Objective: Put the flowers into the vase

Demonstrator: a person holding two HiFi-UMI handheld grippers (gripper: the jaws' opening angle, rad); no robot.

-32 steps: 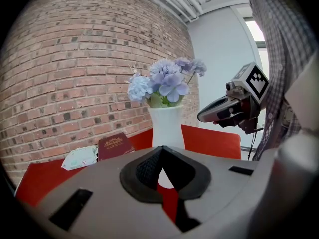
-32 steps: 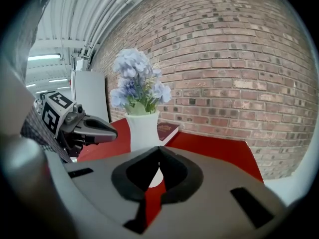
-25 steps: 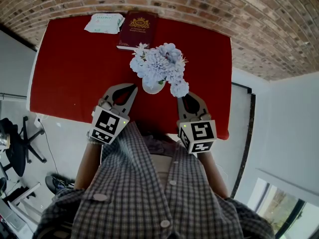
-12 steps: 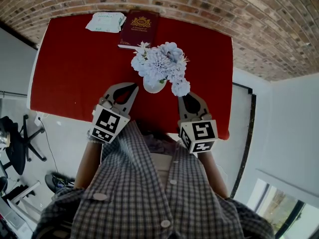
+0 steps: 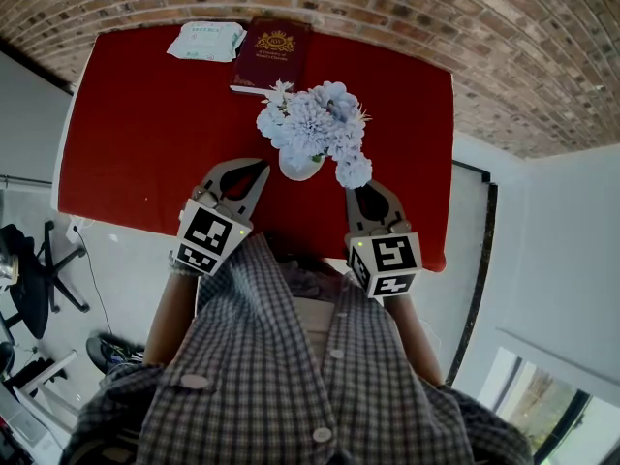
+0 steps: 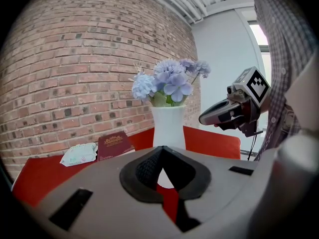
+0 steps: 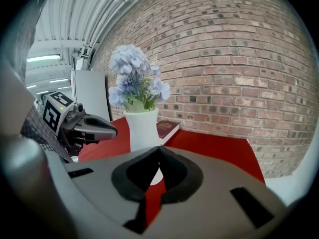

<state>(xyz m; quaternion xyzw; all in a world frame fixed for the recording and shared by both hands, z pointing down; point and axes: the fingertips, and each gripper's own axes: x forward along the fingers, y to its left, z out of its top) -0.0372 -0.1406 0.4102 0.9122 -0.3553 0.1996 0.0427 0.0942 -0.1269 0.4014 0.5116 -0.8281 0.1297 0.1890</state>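
A white vase [image 5: 298,168] stands on the red table [image 5: 145,114], with pale blue flowers [image 5: 315,124] standing in it. My left gripper [image 5: 257,167] hovers at the table's near edge, left of the vase, shut and empty. My right gripper [image 5: 360,190] is on the vase's right, likewise shut with nothing held. In the left gripper view the vase [image 6: 168,126] and flowers [image 6: 167,81] rise just beyond my closed jaws, and the right gripper [image 6: 205,118] shows at the right. The right gripper view shows the vase [image 7: 143,128] ahead and the left gripper [image 7: 112,130] beside it.
A dark red book [image 5: 273,51] and a pack of wipes [image 5: 205,41] lie at the table's far edge against the brick wall. An office chair [image 5: 39,269] stands on the floor at the left. The person's checked shirt fills the lower part of the head view.
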